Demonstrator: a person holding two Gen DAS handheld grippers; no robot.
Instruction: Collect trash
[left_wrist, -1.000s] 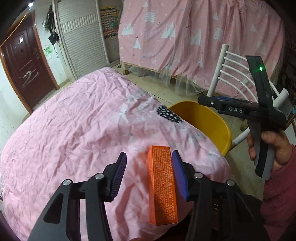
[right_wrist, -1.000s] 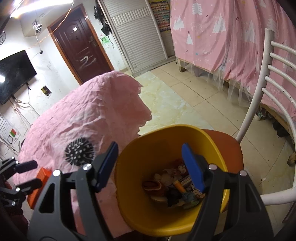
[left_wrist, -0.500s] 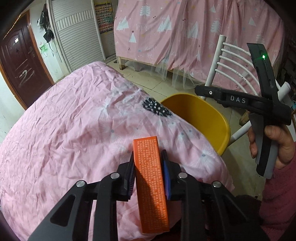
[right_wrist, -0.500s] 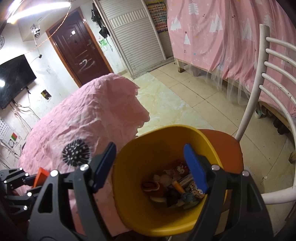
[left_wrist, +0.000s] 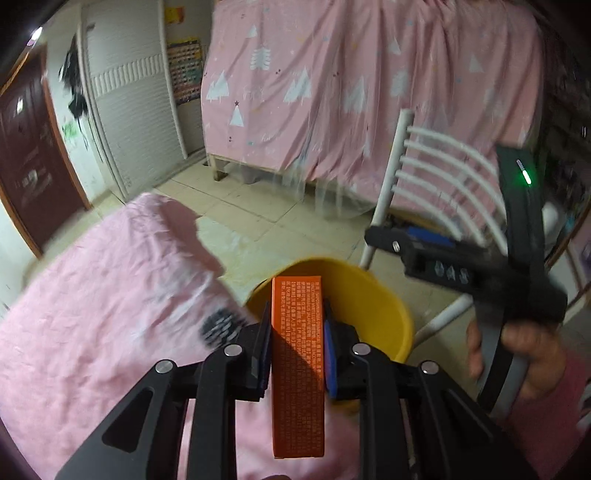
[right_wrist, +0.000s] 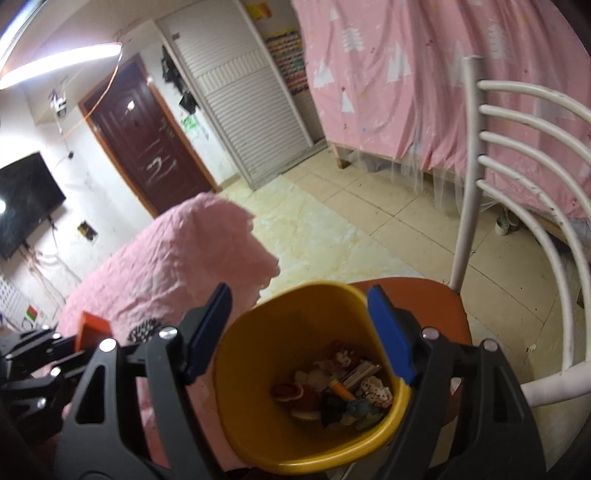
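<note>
My left gripper (left_wrist: 297, 332) is shut on a long orange box (left_wrist: 298, 354) and holds it raised, its far end pointing at the yellow bin (left_wrist: 376, 306). The box's end also shows in the right wrist view (right_wrist: 92, 328), at the left. My right gripper (right_wrist: 299, 332) is open and empty, above the yellow bin (right_wrist: 258, 406), which holds several scraps of trash (right_wrist: 340, 387). In the left wrist view the right gripper (left_wrist: 461, 266) hangs to the right of the bin, held by a hand.
The bin stands on the orange seat (right_wrist: 424, 299) of a white chair (right_wrist: 517, 184), next to a table under a wrinkled pink cloth (left_wrist: 92, 314). A pink curtain (left_wrist: 369, 92), tiled floor (right_wrist: 351, 229) and a brown door (right_wrist: 147, 140) lie beyond.
My left gripper closed on the orange box, lifted it off the pink cloth and carried it right toward the bin. My right gripper stayed open above the bin.
</note>
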